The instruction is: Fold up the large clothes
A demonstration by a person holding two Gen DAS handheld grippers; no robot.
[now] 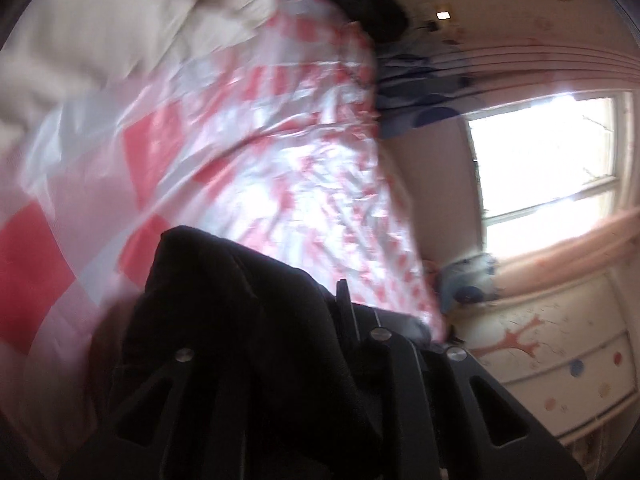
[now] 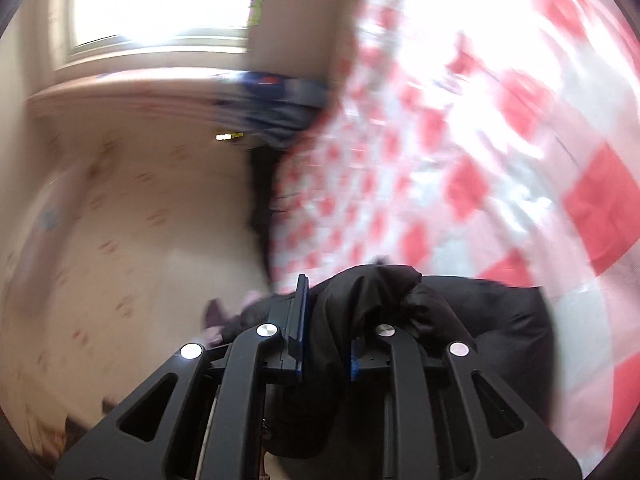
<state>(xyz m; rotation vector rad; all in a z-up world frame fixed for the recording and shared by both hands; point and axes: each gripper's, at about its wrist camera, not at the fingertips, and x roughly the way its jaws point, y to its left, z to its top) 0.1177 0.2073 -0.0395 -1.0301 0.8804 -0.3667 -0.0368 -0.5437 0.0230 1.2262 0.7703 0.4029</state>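
Black garment lifted, fold not yet made.
Left tongs [image 1: 320, 320] and right tongs [image 2: 324, 328] each clamp the bunched black fabric garment [image 2: 380, 296] above the red-and-white checked bedspread [image 1: 248, 148].

Black garment [image 1: 224, 320], plain, no pattern; same black in the right wrist view [image 2: 400, 312]. Bedspread [image 1: 256, 152] red and white checks, big squares near, small ones far, glossy white patches; same checks at [image 2: 460, 140]. Pillow [image 1: 92, 40] off-white. Left claw [image 1: 320, 344] black with silver bolts. Right claw [image 2: 326, 340] black, blue pads [image 2: 303, 316], silver bolts. Wall [image 2: 132, 220] cream with faint pinkish marks. Dresser [image 1: 560, 368] cream with coral branch shape and blue, red dots. Blue clothes pile [image 1: 416, 96].
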